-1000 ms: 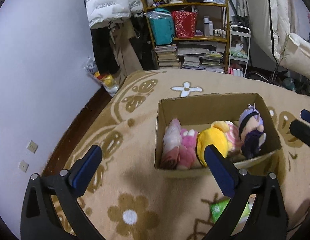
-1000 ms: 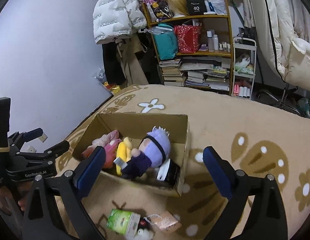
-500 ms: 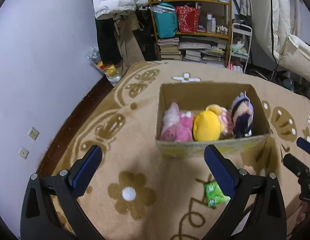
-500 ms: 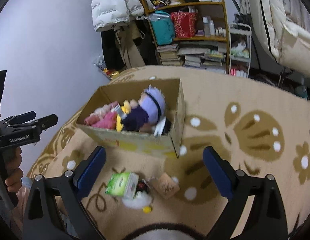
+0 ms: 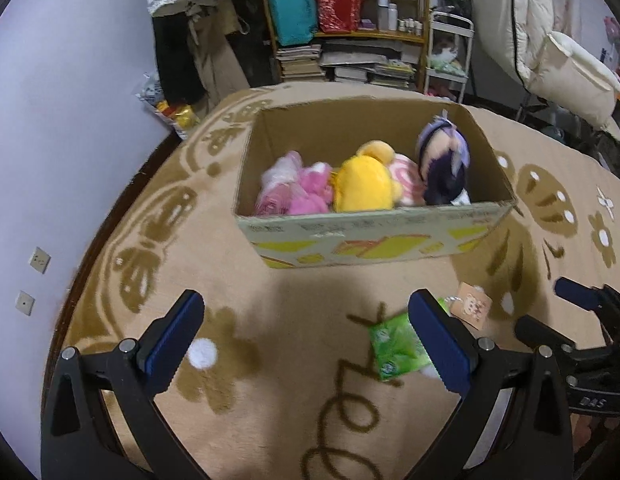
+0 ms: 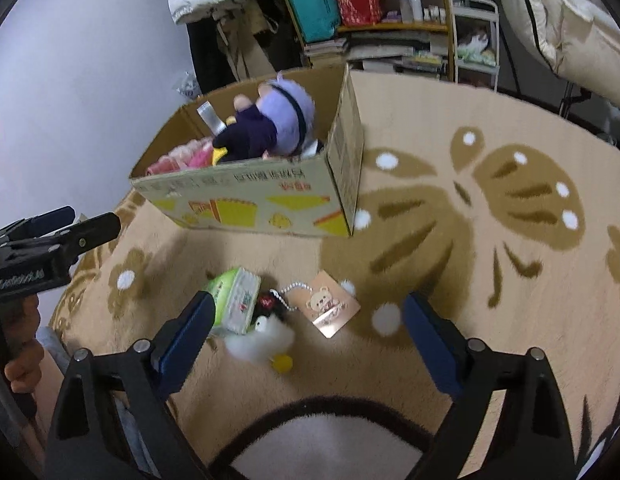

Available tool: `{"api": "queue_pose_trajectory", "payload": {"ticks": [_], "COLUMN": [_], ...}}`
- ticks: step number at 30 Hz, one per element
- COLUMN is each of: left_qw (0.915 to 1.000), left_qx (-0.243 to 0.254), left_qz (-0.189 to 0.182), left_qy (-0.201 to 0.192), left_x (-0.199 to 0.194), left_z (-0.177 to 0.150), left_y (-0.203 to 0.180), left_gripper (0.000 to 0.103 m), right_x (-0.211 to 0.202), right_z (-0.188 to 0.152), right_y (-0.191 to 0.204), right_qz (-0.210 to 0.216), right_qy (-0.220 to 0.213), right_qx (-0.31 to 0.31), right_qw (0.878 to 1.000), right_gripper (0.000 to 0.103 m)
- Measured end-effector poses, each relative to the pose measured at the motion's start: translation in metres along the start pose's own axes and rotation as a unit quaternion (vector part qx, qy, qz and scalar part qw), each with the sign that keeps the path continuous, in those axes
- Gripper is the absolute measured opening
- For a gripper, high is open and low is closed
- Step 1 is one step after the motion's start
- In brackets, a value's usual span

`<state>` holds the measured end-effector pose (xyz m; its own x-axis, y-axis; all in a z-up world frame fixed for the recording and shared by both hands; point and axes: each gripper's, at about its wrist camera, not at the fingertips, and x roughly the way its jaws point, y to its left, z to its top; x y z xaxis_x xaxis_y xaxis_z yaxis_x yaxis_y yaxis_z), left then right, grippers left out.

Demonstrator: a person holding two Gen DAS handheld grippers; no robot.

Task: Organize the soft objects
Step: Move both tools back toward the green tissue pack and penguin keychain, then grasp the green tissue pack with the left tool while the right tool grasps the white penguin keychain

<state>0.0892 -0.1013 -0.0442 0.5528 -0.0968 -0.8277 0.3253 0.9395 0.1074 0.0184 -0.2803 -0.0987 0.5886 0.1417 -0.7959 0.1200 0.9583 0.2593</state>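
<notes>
A small black-and-white plush (image 6: 266,330) with a yellow foot is seen lying on the tan rug (image 6: 449,128), in front of the cardboard box (image 6: 270,204) and apart from it. A green tissue pack (image 6: 236,300) is pressed against the plush's left side, and a pink card tag (image 6: 329,306) printed with a bear is joined to it by a bead chain (the chain is visible only in the right wrist view). In the left wrist view the same pack (image 5: 393,346) and tag (image 5: 471,308) are partly hidden behind one finger.

Inside the box (image 5: 369,236) several toys are packed side by side: a pink plush (image 5: 294,192) at the left, a yellow plush (image 5: 365,188) in the middle, and a purple-haired doll (image 5: 443,168) at the right, standing against the wall.

The right gripper (image 6: 308,340) is held above the small plush with its jaws wide apart, nothing between them. The left gripper (image 5: 306,344) is likewise spread open and empty over bare rug, just left of the pack.

A cluttered wooden shelf (image 5: 349,36) of bags and books is seen behind the rug.
</notes>
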Motion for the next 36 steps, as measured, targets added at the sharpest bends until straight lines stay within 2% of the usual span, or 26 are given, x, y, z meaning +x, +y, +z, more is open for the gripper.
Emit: {"api": "queue_pose_trajectory", "payload": {"ticks": [6, 18, 29, 36], "left_qw": [0.9989, 0.9941, 0.9850, 0.9799], "left_qx": [0.008, -0.005, -0.007, -0.001], "left_qz": [-0.032, -0.072, -0.133, -0.136], "left_qy": [0.034, 0.081, 0.110, 0.146], "left_x": [0.021, 0.049, 0.063, 0.083], "left_z": [-0.009, -0.012, -0.012, -0.016], "left_y": [-0.016, -0.022, -0.037, -0.047], "left_gripper": [0.101, 0.101, 0.101, 0.101], "right_x": [0.018, 0.049, 0.066, 0.073], "right_z": [-0.006, -0.012, -0.020, -0.021], "right_y": [-0.002, -0.003, 0.008, 0.009], "right_qz": [-0.009, 0.008, 0.009, 0.016], "right_qy": [0.033, 0.082, 0.102, 0.109], "right_qx": [0.001, 0.008, -0.005, 0.002], "right_qw": [0.999, 0.997, 0.995, 0.994], "right_gripper": [0.096, 0.096, 0.096, 0.096]}}
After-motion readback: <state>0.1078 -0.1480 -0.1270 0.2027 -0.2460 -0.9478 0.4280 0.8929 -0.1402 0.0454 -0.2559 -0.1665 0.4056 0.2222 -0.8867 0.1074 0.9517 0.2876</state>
